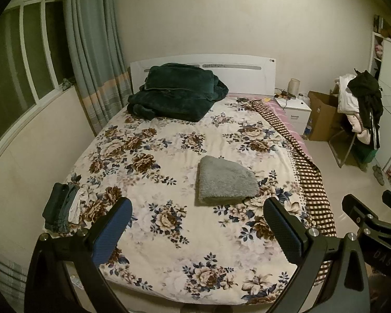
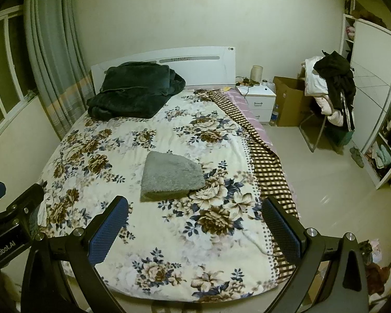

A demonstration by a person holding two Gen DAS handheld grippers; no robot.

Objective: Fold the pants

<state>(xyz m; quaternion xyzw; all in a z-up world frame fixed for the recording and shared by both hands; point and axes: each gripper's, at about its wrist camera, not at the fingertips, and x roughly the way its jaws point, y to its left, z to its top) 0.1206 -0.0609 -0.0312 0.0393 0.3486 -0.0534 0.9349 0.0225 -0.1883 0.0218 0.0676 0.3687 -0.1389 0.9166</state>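
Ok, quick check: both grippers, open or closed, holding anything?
Left gripper: open, holding nothing.
Right gripper: open, holding nothing.

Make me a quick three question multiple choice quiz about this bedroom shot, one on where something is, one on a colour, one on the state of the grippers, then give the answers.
1. Where does the dark green blanket lie?
A. On the floor
B. At the head of the bed, by the headboard
C. On the chair

2. What colour is the folded fuzzy garment in the middle of the bed?
A. Grey
B. Red
C. Yellow

3. How do the two grippers stand?
A. Both shut on cloth
B. One open, one shut
C. Both open, holding nothing

Answers:
1. B, since the blanket is heaped against the white headboard.
2. A, as the garment reads grey in both views.
3. C, because the left gripper and right gripper each show fingers spread wide with only the bedspread visible between them.
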